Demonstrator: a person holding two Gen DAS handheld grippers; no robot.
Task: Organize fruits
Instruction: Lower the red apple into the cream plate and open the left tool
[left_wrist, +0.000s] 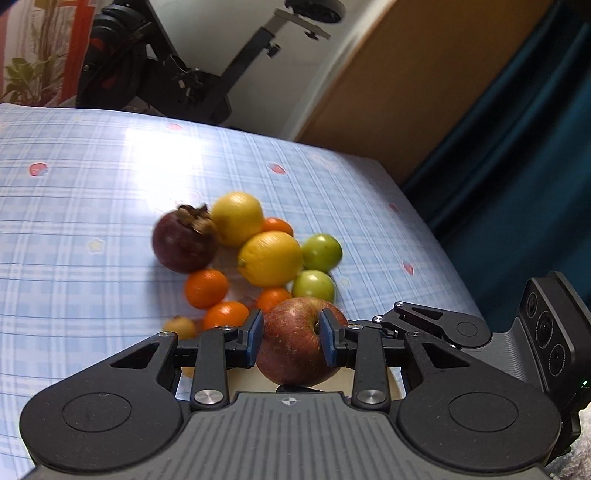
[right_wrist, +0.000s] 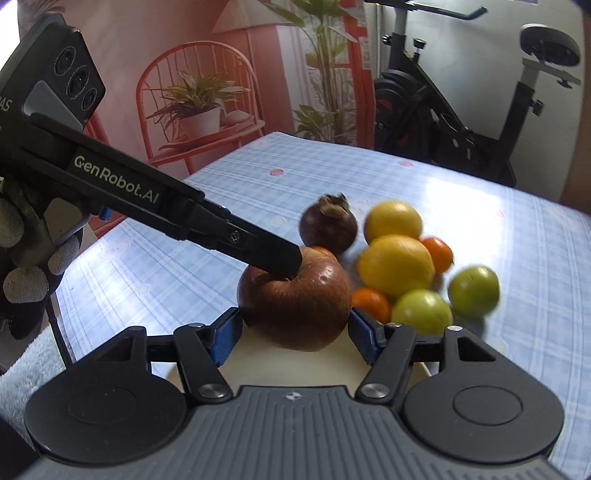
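Note:
A red apple hangs just above the blue checked tablecloth, and both grippers hold it. My left gripper is shut on it, one blue pad beside the stem hollow. In the right wrist view the apple sits between the blue pads of my right gripper, which press its sides. The left gripper's black finger reaches into its top. Behind lie a dark purple fruit, two lemons, small oranges and two green fruits.
A pale cream surface shows under the apple. A gloved hand holds the left gripper. The table edge drops off toward a dark teal curtain. An exercise bike stands beyond the far edge.

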